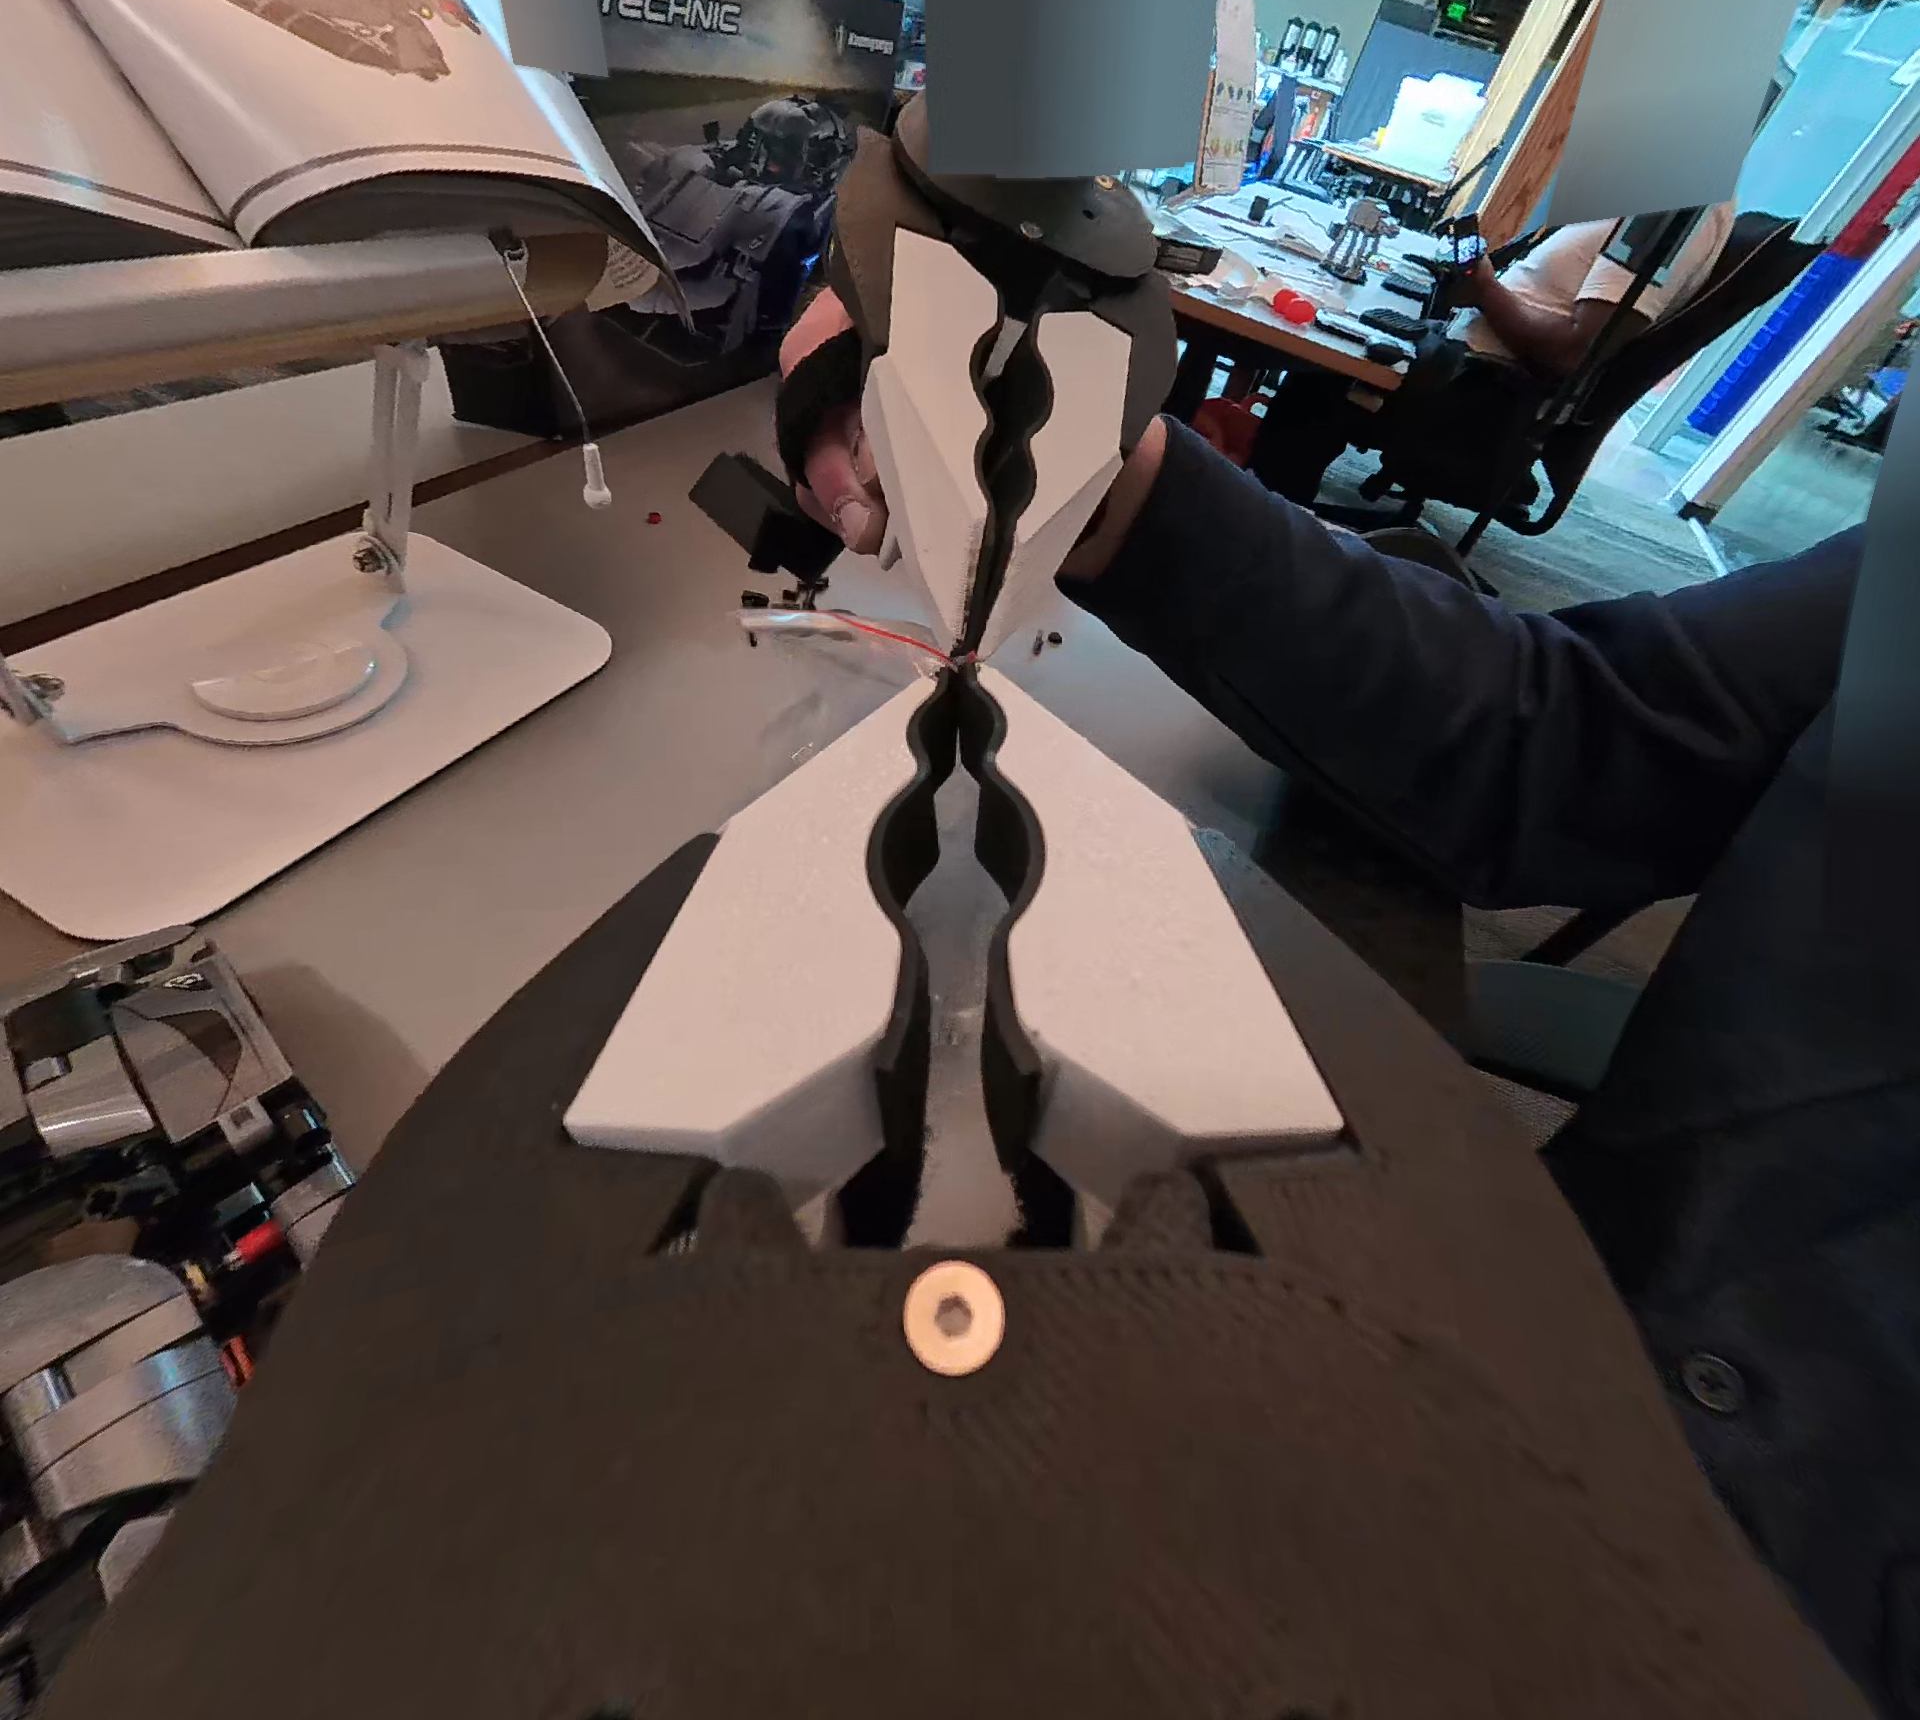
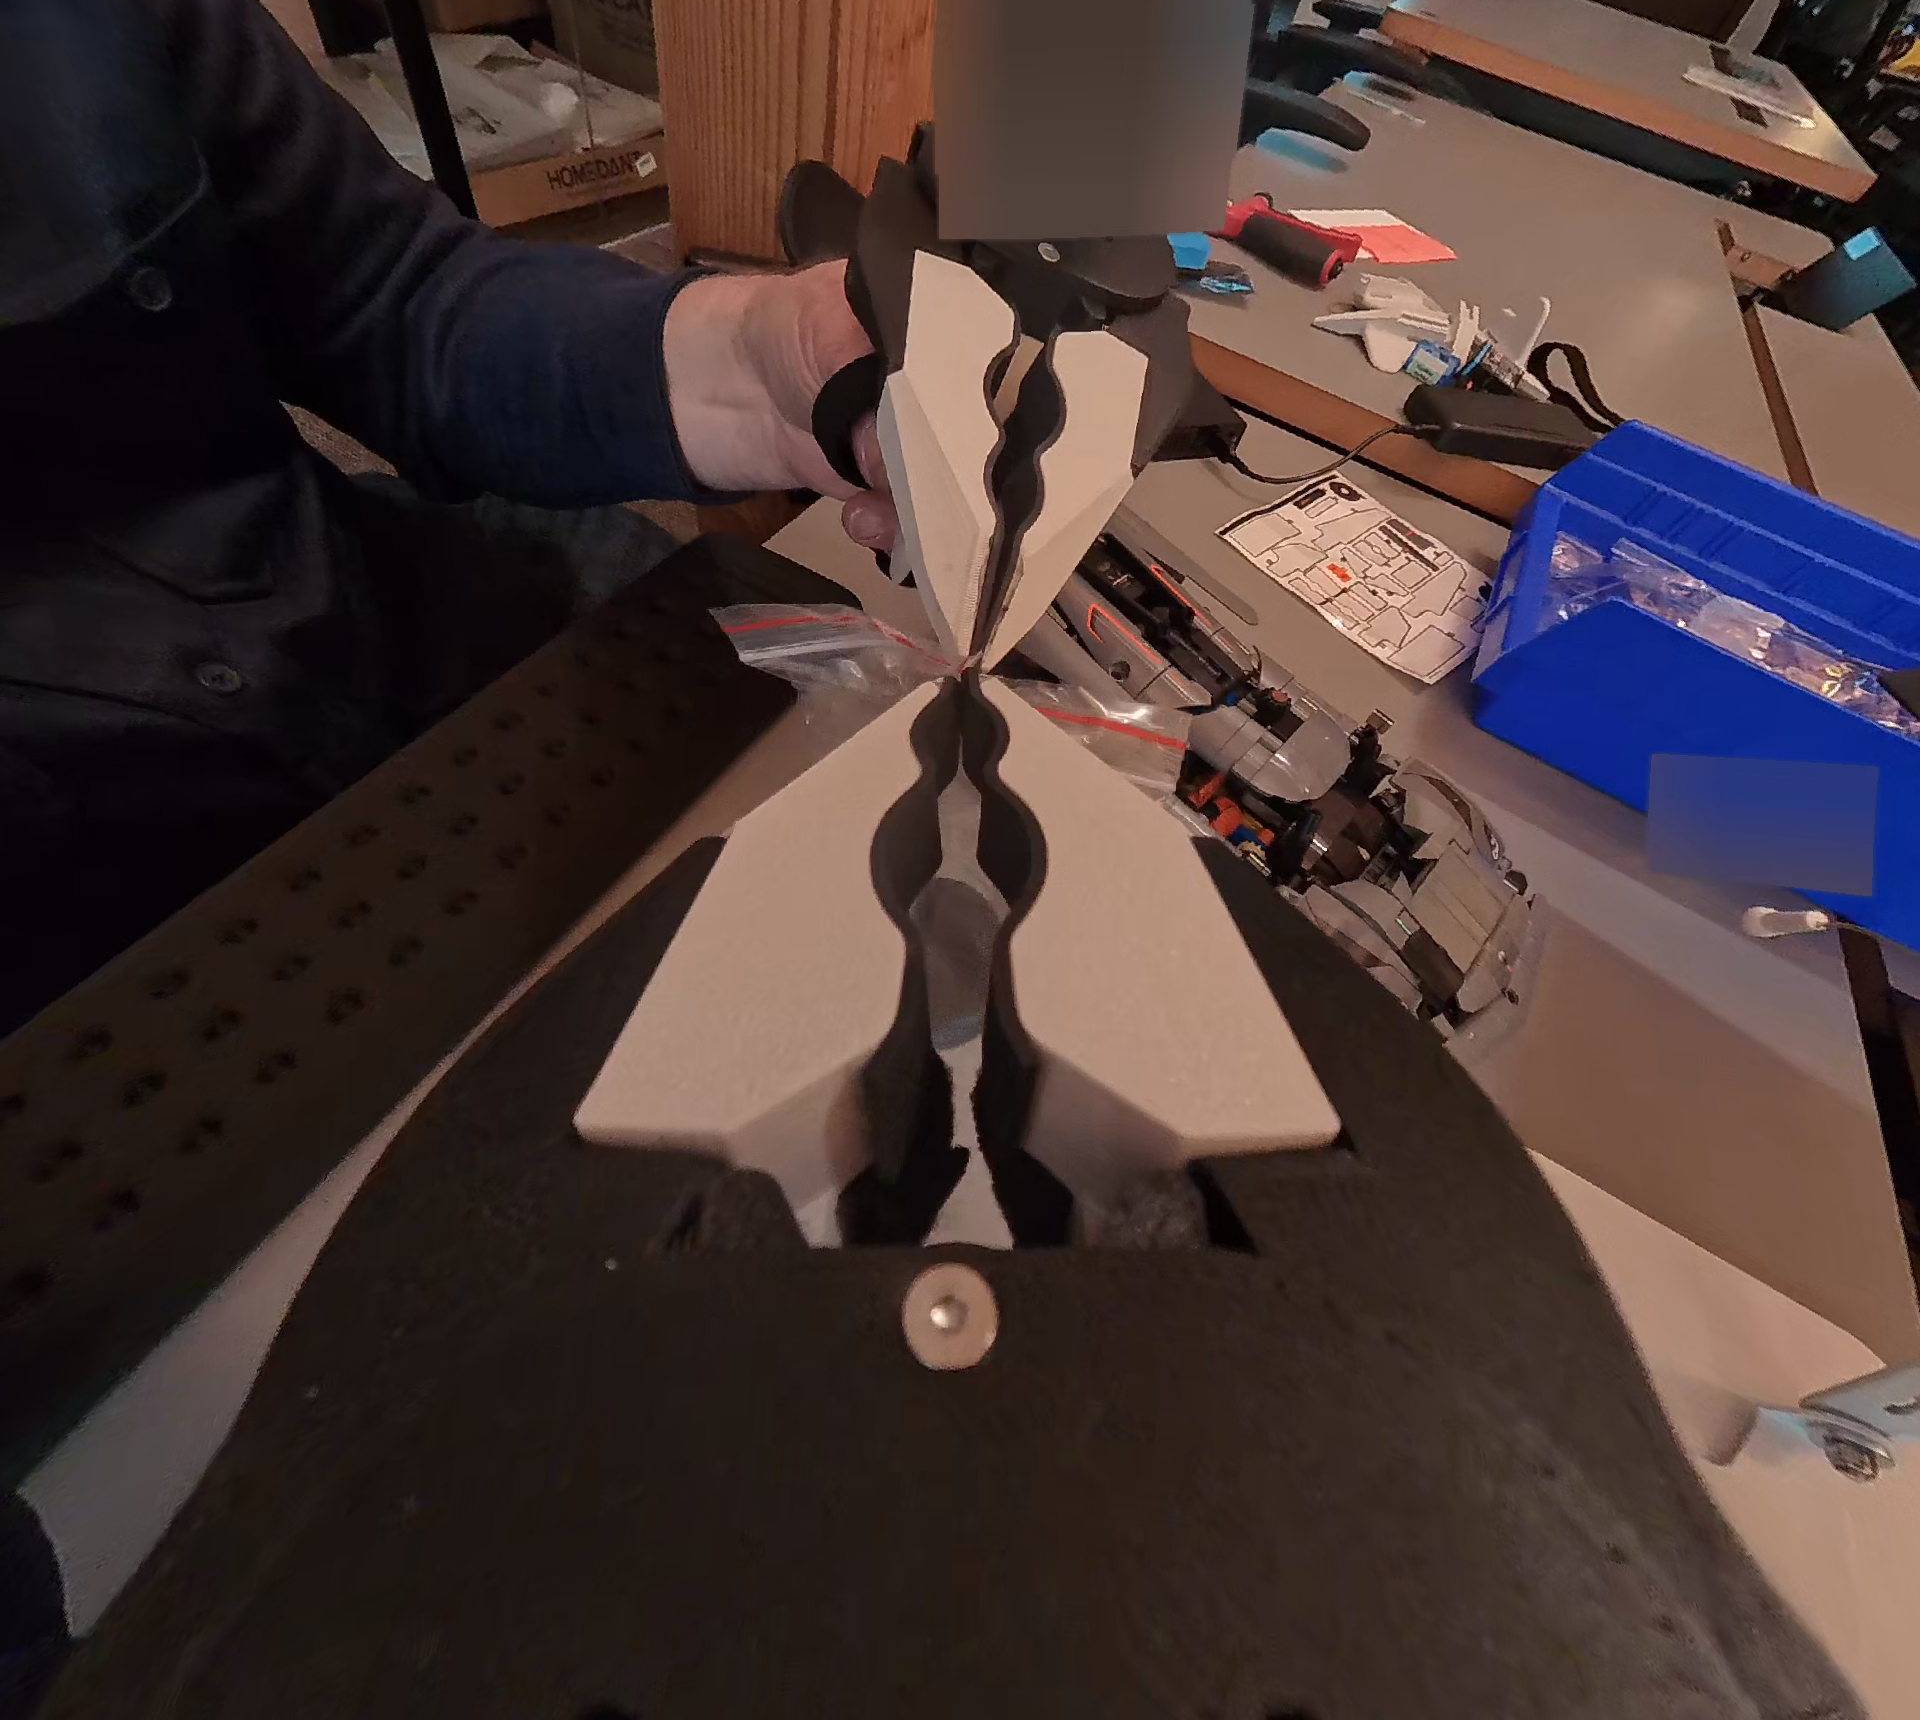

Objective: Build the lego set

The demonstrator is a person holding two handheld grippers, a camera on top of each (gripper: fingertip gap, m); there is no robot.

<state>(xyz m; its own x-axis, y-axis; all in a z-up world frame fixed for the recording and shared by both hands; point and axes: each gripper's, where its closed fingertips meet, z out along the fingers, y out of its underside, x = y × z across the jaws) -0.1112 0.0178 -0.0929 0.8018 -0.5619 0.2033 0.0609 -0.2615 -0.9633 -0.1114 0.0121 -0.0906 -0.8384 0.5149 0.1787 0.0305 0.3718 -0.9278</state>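
Pinching one clear bag [image 2: 821,647] tip to tip, left gripper [image 1: 954,681], right gripper [image 2: 956,678], contents unreadable.

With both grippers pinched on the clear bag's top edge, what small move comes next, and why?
Probably draw the two apart to open the seal. The left gripper and right gripper meet tip to tip, both shut on the clear bag at its red strip, parts still inside.
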